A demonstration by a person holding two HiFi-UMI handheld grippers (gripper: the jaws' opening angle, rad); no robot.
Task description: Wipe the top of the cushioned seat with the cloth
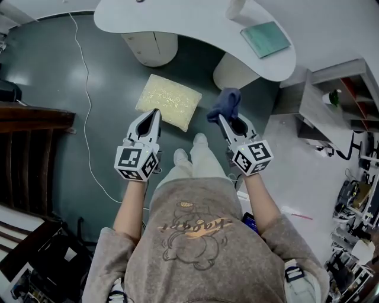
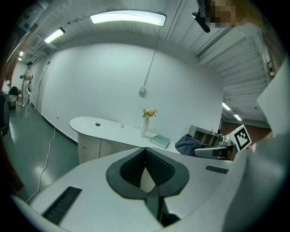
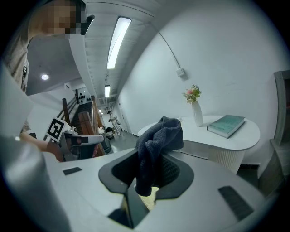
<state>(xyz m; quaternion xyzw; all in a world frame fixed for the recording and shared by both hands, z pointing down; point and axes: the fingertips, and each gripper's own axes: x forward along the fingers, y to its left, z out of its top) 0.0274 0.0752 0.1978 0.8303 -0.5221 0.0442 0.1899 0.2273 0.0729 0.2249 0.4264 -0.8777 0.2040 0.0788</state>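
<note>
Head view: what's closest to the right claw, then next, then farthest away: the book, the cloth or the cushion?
1. The cloth: pinched in the right claw, bunched at its tip.
2. The cushion: down on the floor, off to the claw's left.
3. The book: up on the white desk, beyond the claw, farthest in this view.

Seat edge behind left gripper, cloth over right gripper's jaws — desk cropped

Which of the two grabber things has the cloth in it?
The right gripper: a dark blue cloth is pinched in its jaws. The left gripper is shut with nothing in it.
</note>
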